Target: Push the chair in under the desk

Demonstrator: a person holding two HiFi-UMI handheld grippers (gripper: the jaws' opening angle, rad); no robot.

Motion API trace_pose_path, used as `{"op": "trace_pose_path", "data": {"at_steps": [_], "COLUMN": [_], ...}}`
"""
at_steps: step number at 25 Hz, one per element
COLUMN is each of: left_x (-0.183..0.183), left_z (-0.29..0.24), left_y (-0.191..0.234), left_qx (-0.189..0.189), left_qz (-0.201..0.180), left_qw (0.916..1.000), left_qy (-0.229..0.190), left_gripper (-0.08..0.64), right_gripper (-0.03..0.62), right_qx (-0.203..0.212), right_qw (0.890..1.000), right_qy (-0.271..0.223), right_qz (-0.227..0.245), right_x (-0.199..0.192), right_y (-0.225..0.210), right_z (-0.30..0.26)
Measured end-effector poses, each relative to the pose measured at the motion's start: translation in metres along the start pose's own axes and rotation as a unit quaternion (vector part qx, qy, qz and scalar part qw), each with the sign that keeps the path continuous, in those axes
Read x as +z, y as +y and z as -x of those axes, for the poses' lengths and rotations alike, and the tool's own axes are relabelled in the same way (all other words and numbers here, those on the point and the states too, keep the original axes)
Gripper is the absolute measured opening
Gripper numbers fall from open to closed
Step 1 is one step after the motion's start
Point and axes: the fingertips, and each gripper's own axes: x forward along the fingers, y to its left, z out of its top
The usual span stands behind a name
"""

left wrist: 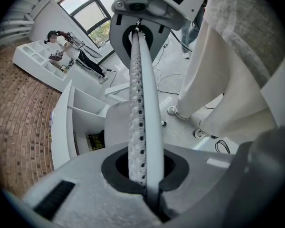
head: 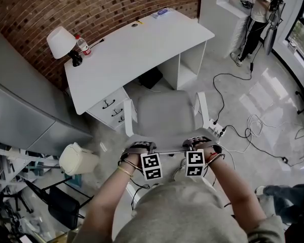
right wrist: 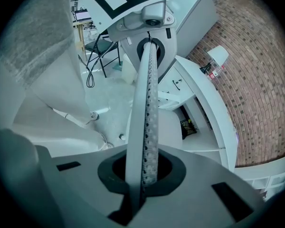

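Where the person's two forearms reach forward in the head view, item one: left gripper point(head: 142, 148), jaws closed tight on the top edge of the backrest point(head: 164, 145); its own view shows the thin perforated rail point(left wrist: 138, 103) running straight through the shut jaws of the left gripper point(left wrist: 145, 177); item two: right gripper point(head: 198, 144), just beside on the same edge, jaws likewise clamped, the rail point(right wrist: 149, 103) passing between them at the right gripper point(right wrist: 141, 177); both point steeply down, marker cubes facing the camera; item three: chair point(head: 164, 113), pale grey seat with white armrests, standing on the floor in front of the desk point(head: 131, 44), seat front just short of the desk's edge and facing the gap between the drawers point(head: 111, 110) at left and the open shelf unit point(head: 190, 65) at right, not under the top; item four: white bin point(head: 78, 159), on the floor left of the chair; item five: power strip point(head: 216, 128) and cables point(head: 245, 130), on the floor at right; item six: on the desk's far left corner, lamp point(head: 61, 40) and bottle point(head: 82, 45), side by side; item seven: brick wall point(head: 91, 4) behind the desk; item eight: another person point(head: 256, 14) standing at white shelving, far right
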Motion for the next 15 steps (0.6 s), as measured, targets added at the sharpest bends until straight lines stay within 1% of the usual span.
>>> {"op": "trace_pose_path", "data": {"at_steps": [15], "left_x": [0.032], "left_z": [-0.016], "left_y": [0.031], "left_qx": [0.006], "left_qz": [0.048], "left_qw": [0.9987], "left_qy": [0.018], "left_gripper": [0.011], "right_gripper": [0.011], "right_qx": [0.010], "right_qw": [0.999], "right_qy": [-0.019], "right_qz": [0.048], "right_x": [-0.042], "right_y": [-0.036], "right_z": [-0.006]}}
